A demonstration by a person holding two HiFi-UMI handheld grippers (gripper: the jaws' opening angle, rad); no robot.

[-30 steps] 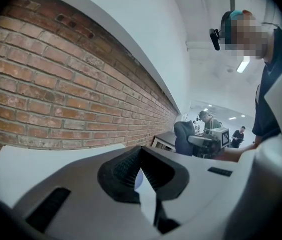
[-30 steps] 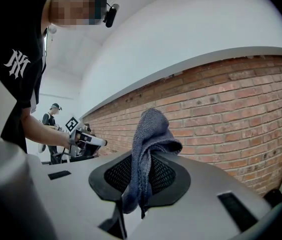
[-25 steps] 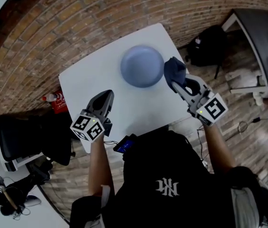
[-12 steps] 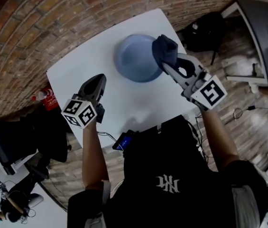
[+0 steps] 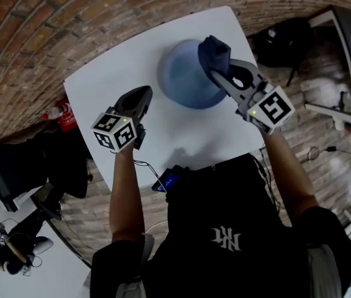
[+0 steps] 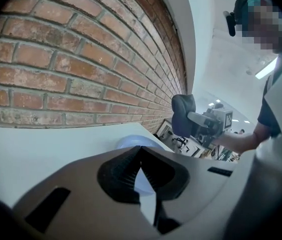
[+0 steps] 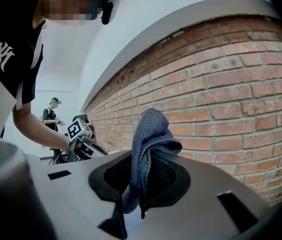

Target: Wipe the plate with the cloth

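Currently right claw [image 5: 220, 74] pinching cloth [image 5: 214, 54] above plate [image 5: 184, 85] near far right corner of surface [image 5: 110, 82]. Left claw [image 5: 143, 95] pressed together, empty, apart from plate. Unbraced plate may slide off edge under wiping.

A white interlocking "NY" monogram is printed on the person's black shirt [image 5: 225, 238], behind both grippers and nearer the body. The right gripper view shows it again, far to the left of that gripper's jaws. The cubes at the back of the left gripper [image 5: 143, 97] and the right gripper [image 5: 220, 79] carry black-and-white square code markers.
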